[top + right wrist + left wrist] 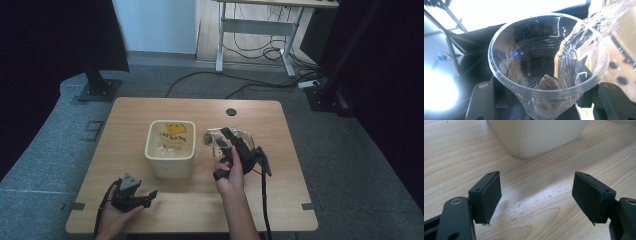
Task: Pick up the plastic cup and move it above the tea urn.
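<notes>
A clear plastic cup (215, 141) hangs tilted above the table, just right of a cream bin (150, 146), and my right gripper (226, 140) is shut on it. In the right gripper view the cup (529, 50) sits between the jaws of the right gripper (546, 102), mouth toward the camera, with a small brown lump (547, 83) near its bottom. A clear wet streak (574, 42) runs down its right wall. My left gripper (150, 196) rests at the front left of the table; it (536, 195) stands open over bare wood before the bin (536, 137).
A yellow printed bag (172, 134) lies inside the bin. A pale round object (246, 136) lies behind the right gripper. Water drops (519, 205) dot the wood. A black grommet (231, 112) sits near the table's far edge. Cables trail from both grippers.
</notes>
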### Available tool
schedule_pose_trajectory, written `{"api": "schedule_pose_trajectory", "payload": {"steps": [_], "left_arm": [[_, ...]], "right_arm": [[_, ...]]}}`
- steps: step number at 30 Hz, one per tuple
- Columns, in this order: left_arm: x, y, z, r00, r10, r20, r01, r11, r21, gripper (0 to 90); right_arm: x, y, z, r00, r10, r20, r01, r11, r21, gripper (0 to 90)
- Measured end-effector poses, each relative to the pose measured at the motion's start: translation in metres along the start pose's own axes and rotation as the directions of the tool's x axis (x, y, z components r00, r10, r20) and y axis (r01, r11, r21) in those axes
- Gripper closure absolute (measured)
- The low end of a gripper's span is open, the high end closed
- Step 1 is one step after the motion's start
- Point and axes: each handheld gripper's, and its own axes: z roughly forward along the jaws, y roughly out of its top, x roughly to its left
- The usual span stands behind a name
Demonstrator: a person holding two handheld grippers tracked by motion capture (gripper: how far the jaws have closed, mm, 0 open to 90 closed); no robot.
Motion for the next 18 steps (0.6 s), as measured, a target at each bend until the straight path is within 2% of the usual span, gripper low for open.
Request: {"api": "schedule_pose_trajectory", "payload": {"steps": [1,3,5,6,9,10,11,17,18], "left_arm": [[-0.001,0.000,0.000,1.0000,0.001,-0.001,-0.001,1.0000,0.001,23.5],[-0.001,0.000,0.000,1.0000,0.004,0.000,-0.004,1.0000,-0.001,23.5],[-0.001,0.000,0.000,1.0000,0.003,0.000,-0.003,1.0000,-0.002,23.5],[-0.001,0.000,0.000,1.0000,0.003,0.000,-0.003,1.0000,-0.002,23.5],[-0.001,0.000,0.000,1.0000,0.001,-0.001,-0.001,1.0000,0.000,23.5],[-0.001,0.000,0.000,1.0000,0.001,-0.001,-0.001,1.0000,0.000,23.5],[-0.001,0.000,0.000,1.0000,0.002,0.000,-0.002,1.0000,-0.001,23.5],[0.000,0.000,0.000,1.0000,0.003,0.001,-0.003,1.0000,0.000,23.5],[0.000,0.000,0.001,1.0000,0.005,-0.001,-0.005,1.0000,0.001,23.5]], "right_arm": [[0.000,0.000,-0.001,0.9995,0.029,-0.009,-0.030,0.9996,-0.001,43.9],[0.000,0.000,0.000,0.9986,0.049,-0.018,-0.049,0.9986,-0.019,44.0],[-0.002,0.001,-0.001,0.9927,0.113,-0.041,-0.114,0.9934,-0.015,44.2],[-0.002,0.001,-0.001,0.9927,0.113,-0.041,-0.114,0.9934,-0.015,44.2],[-0.004,0.002,-0.001,0.9819,0.178,-0.066,-0.179,0.9837,-0.017,44.4],[-0.004,0.002,-0.001,0.9819,0.178,-0.066,-0.179,0.9837,-0.017,44.4],[-0.007,0.002,0.000,0.9779,0.195,-0.075,-0.197,0.9802,-0.021,44.3],[-0.013,0.001,0.000,0.9732,0.215,-0.083,-0.217,0.9759,-0.022,44.2],[-0.015,0.001,0.001,0.9681,0.234,-0.090,-0.236,0.9715,-0.020,44.1]]}}
